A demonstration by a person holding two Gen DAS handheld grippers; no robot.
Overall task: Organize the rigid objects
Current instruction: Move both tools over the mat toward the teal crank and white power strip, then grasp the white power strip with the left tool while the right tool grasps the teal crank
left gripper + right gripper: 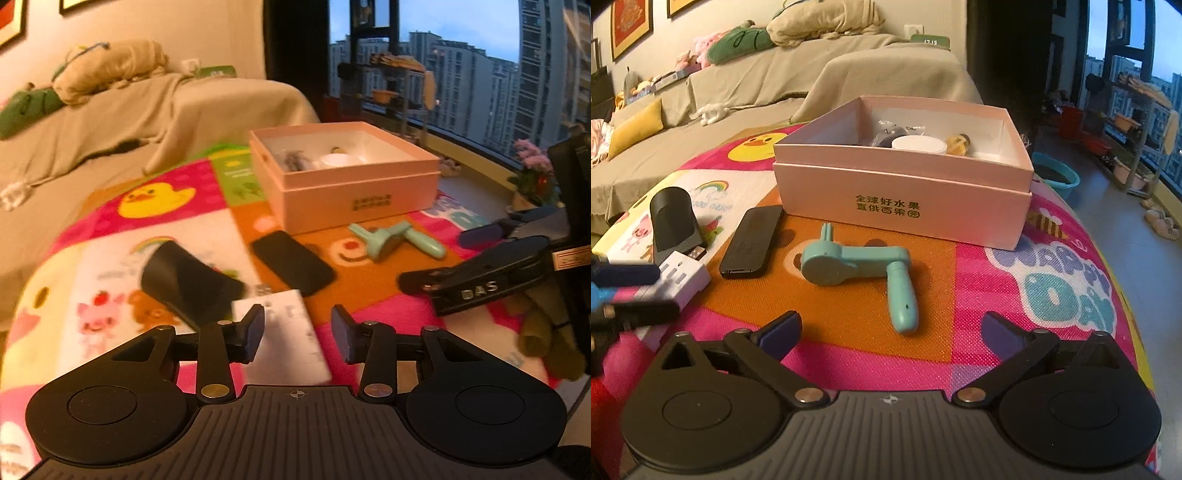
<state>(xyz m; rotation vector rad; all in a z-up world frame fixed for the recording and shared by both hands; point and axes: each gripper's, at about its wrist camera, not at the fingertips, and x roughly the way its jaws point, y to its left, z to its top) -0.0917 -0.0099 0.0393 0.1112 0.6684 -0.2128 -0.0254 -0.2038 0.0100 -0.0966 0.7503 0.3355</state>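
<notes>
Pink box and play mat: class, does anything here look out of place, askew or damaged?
Nothing looks damaged or spilled. Four items lie loose on the play mat outside the pink box: a teal crank handle, a flat black device, a white adapter and a black wedge-shaped piece, each at its own angle.

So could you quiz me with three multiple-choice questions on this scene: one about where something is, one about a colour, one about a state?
1. Where does the white round lid lie?
A. on the mat
B. inside the pink box
C. on the sofa

2. What colour is the crank handle?
A. teal
B. red
C. yellow

3. How does the right hand-held gripper stand?
A. shut on the phone
B. shut on nothing
C. open, holding nothing

Answers: 1 B, the lid shows over the box wall. 2 A, it is pale teal against the orange mat. 3 C, its fingers are spread wide with only mat between them.
</notes>
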